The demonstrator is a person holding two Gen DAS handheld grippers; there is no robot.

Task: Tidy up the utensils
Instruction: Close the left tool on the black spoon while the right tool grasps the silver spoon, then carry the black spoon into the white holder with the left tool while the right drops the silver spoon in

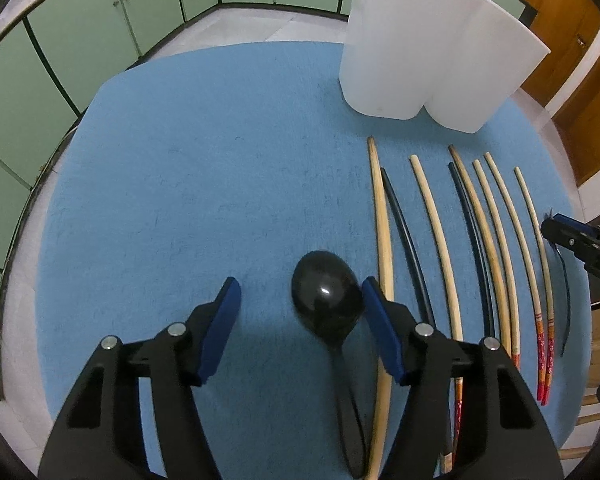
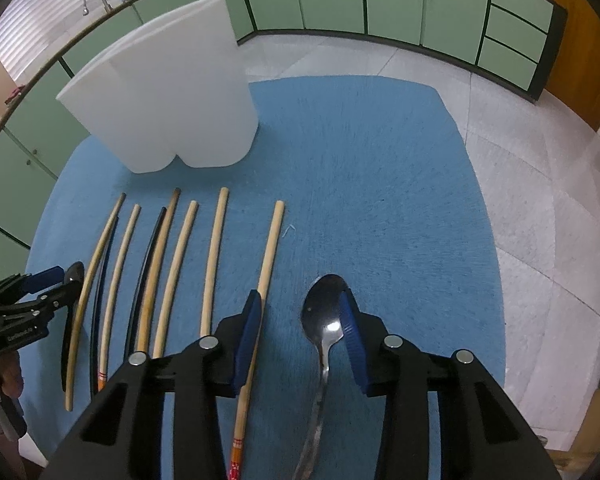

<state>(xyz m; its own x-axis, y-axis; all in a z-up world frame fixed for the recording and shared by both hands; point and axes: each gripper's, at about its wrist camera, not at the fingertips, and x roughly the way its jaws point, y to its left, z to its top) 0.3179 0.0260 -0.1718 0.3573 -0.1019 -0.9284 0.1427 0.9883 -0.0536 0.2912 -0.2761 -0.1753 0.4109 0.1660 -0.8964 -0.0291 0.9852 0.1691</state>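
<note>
Nearest, the left gripper (image 1: pixel 300 300) stands wide open over the blue mat (image 1: pixel 180 200), the black spoon (image 1: pixel 326 300) lying between its fingers, by the right one, ungripped. The right gripper (image 2: pixel 300 312) is narrower, straddling the steel spoon (image 2: pixel 326 316), its right pad at the bowl's edge. Between the spoons lie chopsticks (image 1: pixel 440 240). Farthest stands the white holder (image 2: pixel 172 92).

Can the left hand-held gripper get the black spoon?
Probably yes. The left hand-held gripper is open around the black spoon, nothing on top; only a chopstick lies close beside its right finger.
</note>
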